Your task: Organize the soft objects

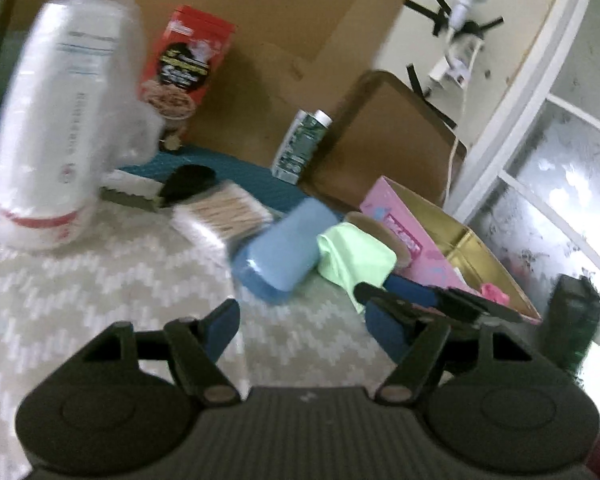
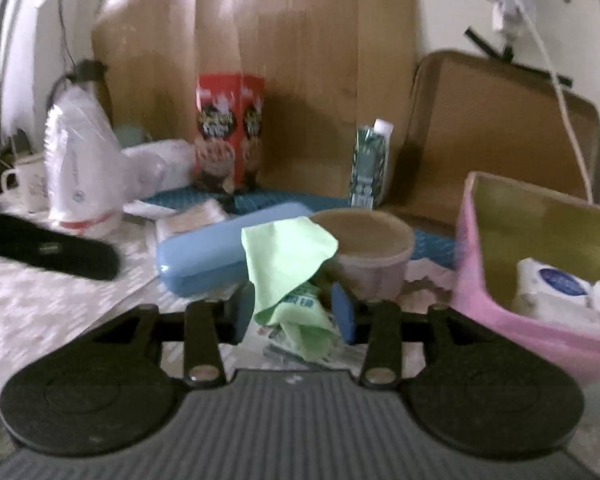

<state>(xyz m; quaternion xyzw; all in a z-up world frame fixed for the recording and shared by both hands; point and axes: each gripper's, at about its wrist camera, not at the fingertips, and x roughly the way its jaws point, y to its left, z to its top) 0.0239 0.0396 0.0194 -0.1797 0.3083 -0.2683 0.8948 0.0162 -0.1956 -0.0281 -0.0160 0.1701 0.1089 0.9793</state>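
Note:
A light green soft bag point(image 2: 288, 264) sits between the blue pads of my right gripper point(image 2: 294, 314), which is shut on it in front of a round tub point(image 2: 370, 248). The same green bag point(image 1: 354, 260) shows in the left wrist view, with the right gripper's black fingers point(image 1: 440, 300) at it. My left gripper point(image 1: 304, 328) is open and empty above the patterned mat point(image 1: 100, 288). A pink box point(image 2: 512, 300) with a gold inside holds a white soft pack point(image 2: 552, 284); it also shows in the left wrist view point(image 1: 416, 240).
A blue case point(image 2: 220, 246) lies left of the green bag. A white plastic bag of cotton pads point(image 1: 56, 128) stands at the left. A red box point(image 2: 228, 128), a green carton point(image 2: 370, 164), cotton swabs point(image 1: 228, 210) and cardboard point(image 2: 300, 60) stand behind.

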